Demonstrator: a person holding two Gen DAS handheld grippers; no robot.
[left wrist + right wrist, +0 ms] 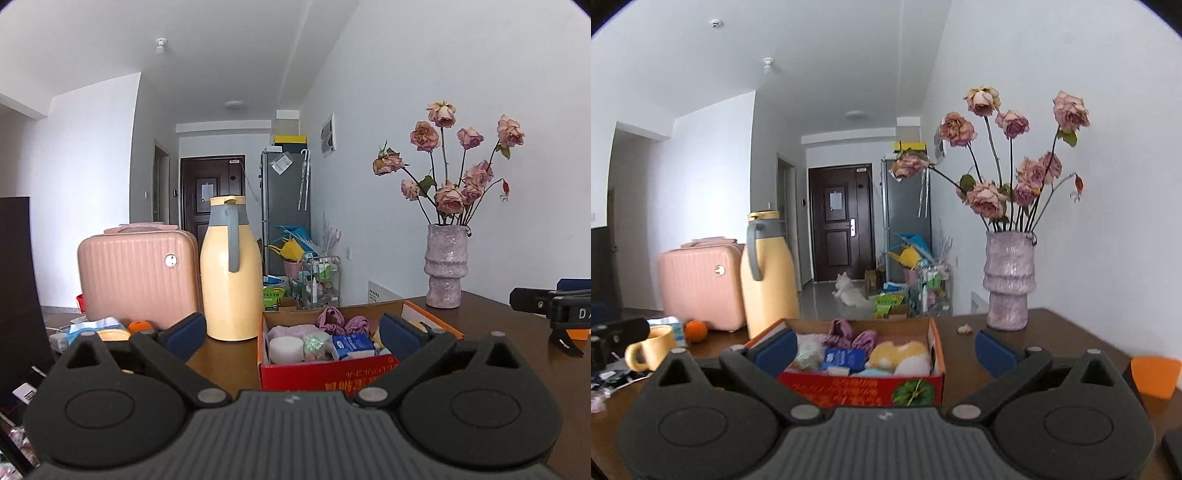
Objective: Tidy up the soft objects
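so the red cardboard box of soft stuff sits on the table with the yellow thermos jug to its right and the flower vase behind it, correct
Not quite. The yellow thermos jug stands to the left of the red cardboard box, not its right; both wrist views show this. The flower vase stands farther back on the table, off to the right.

Open red cardboard box (864, 387) on brown table, packed with purple scrunchies (849, 334), yellow-white plush (899, 354), blue tissue pack (846, 358)

- The red cardboard box (862, 387) lay open at the top, soft items packed inside.
- A yellow jug (229, 273) and pink case (138, 275) blocked its far left.
- Bare surface (960, 354) separated the box from the vase (1008, 280).
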